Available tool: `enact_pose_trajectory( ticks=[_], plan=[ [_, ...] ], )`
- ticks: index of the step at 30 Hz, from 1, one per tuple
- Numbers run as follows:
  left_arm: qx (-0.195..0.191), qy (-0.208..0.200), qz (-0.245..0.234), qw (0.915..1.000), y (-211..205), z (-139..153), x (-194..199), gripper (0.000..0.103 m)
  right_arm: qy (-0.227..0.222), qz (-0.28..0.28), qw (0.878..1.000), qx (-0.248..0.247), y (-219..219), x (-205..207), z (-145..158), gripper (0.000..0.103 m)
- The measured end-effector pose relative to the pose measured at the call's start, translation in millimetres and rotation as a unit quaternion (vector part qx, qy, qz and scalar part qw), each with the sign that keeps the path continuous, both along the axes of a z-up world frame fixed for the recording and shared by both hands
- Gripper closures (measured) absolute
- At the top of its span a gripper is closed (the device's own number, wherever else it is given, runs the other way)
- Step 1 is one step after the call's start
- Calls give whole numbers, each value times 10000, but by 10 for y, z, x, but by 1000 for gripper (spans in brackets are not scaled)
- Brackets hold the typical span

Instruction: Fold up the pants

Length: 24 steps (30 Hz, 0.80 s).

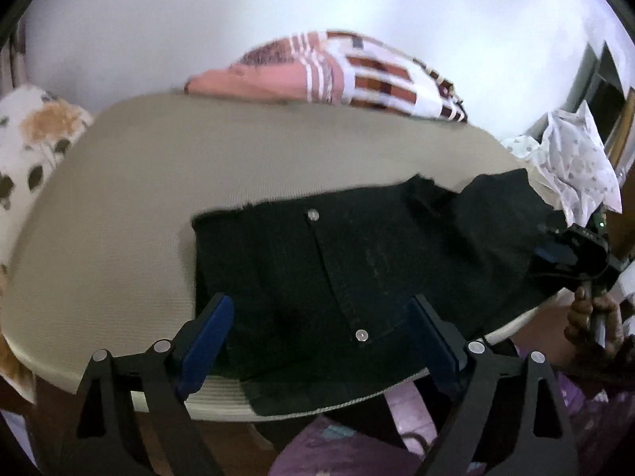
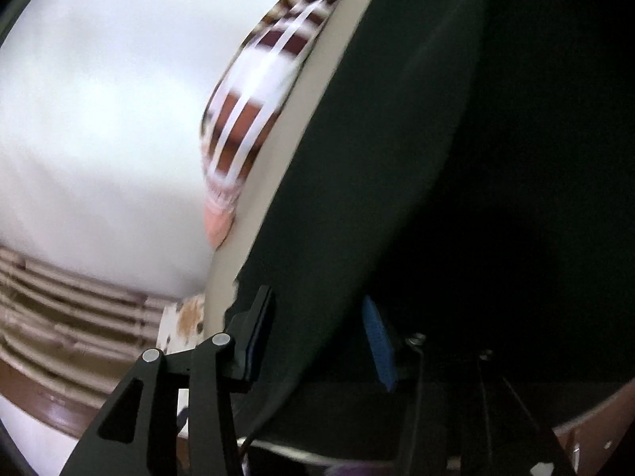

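Black pants (image 1: 357,261) lie flat on a beige mattress (image 1: 158,182), waistband towards me, part hanging over the near edge. My left gripper (image 1: 321,321) is open, its blue-padded fingers (image 1: 210,329) spread just above the waist area, holding nothing. My right gripper (image 1: 571,246) shows at the pants' right end, held by a hand. In the right wrist view the right gripper (image 2: 317,337) has its jaws apart around the black pants fabric (image 2: 397,158), which fills the gap and most of that tilted, blurred view.
A checked and striped blanket (image 1: 357,75) lies at the far mattress edge, also in the right wrist view (image 2: 254,99). A floral pillow (image 1: 31,146) is at left. White patterned cloth (image 1: 575,158) is at right. A white wall (image 1: 198,20) stands behind.
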<state>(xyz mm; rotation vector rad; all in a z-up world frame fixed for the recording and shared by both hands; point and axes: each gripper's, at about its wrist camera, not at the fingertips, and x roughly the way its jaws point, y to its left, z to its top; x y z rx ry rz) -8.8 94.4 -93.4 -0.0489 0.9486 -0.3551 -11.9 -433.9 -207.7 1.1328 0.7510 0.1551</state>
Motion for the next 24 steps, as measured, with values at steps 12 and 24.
enact_pose_trajectory(
  ticks=[12, 24],
  plan=[
    [168, 646, 208, 9976, -69, -476, 205, 15, -363, -960, 9947, -58, -1260, 532, 179, 64],
    [657, 589, 8, 9961, -165, -520, 201, 15, -444, -1481, 9868, -492, -1621, 34, 636, 98]
  ],
)
